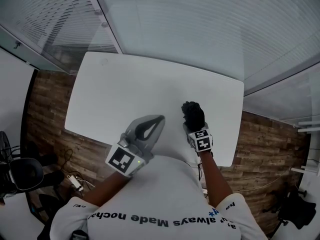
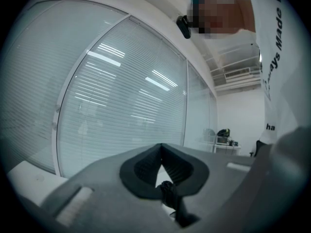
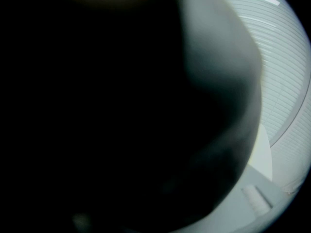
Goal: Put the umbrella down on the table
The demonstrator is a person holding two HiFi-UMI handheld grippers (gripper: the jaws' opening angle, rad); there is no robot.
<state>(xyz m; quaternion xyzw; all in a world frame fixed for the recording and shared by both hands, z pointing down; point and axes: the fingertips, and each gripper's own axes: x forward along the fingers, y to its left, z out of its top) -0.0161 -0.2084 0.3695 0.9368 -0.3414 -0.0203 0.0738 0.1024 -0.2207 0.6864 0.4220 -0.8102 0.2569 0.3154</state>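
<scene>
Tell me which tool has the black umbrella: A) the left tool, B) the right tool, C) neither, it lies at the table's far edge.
B: in the head view the umbrella sits bunched at the front of the right tool, clear of the left tool.

White short-sleeved tee [image 1: 150, 194], dark lettering across the back. My left gripper [image 1: 155, 123] is a grey shell with a black-and-white marker cube [image 1: 122, 160]; my right gripper [image 1: 193, 130] has one too.

The black folded cloth umbrella [image 1: 193, 114] is a small dark bundle, all bunched up. It sits low and a bit right of the middle of the head view, over the near edge of the white flat table with round corners [image 1: 125, 89]. Whether it touches the table cannot be told.
</scene>
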